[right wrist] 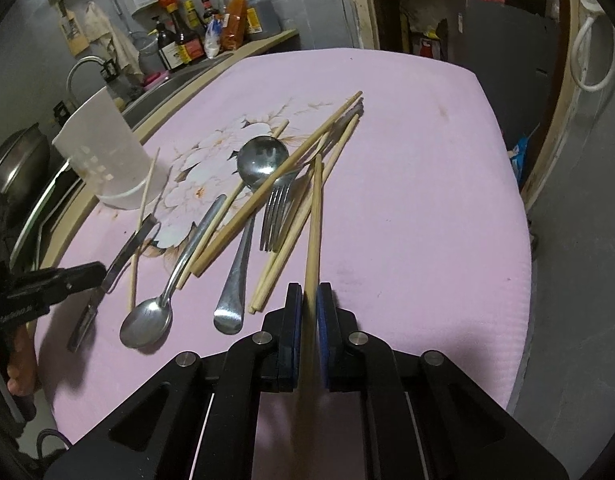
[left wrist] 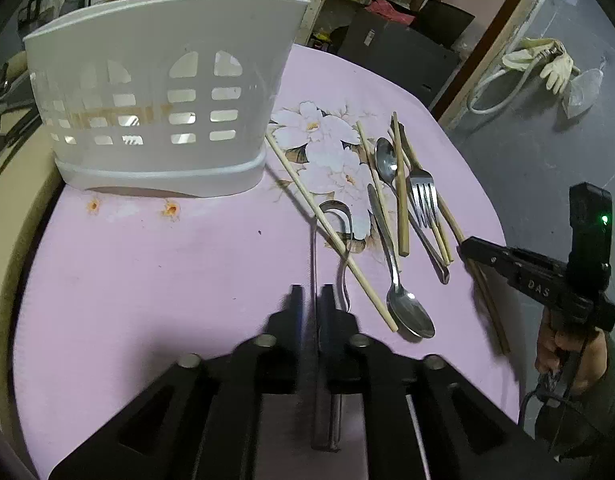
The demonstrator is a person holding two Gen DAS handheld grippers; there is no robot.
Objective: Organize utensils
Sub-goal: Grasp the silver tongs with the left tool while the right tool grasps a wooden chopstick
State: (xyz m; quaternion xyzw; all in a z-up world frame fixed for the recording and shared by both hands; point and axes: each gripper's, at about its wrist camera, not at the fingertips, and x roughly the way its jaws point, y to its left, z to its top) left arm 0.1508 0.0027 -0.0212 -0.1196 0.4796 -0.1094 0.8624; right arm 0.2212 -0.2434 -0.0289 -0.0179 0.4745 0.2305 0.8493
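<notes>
Now pinched tight in right gripper (right wrist: 309, 308): one chopstick (right wrist: 313, 220), held lengthwise, presumably bound for white holder (left wrist: 159, 100) at table's (left wrist: 147, 260) far-left corner; left gripper (left wrist: 311, 304) nearly closed around metal utensil (left wrist: 314, 248), grip uncertain.

I see a pale pink tablecloth (right wrist: 407, 184) printed with white blossoms and brown leaves (left wrist: 327, 148), plus two small orange flower marks (left wrist: 170, 209) near the white slotted utensil basket (left wrist: 155, 92). The chopsticks (right wrist: 267, 196) are light tan wood. The spoons (left wrist: 407, 312) and fork (right wrist: 277, 216) are shiny silver steel. My grippers are matte black with dark blue pads (right wrist: 293, 320); a green light (left wrist: 604, 219) glows on the right gripper (left wrist: 467, 246).
</notes>
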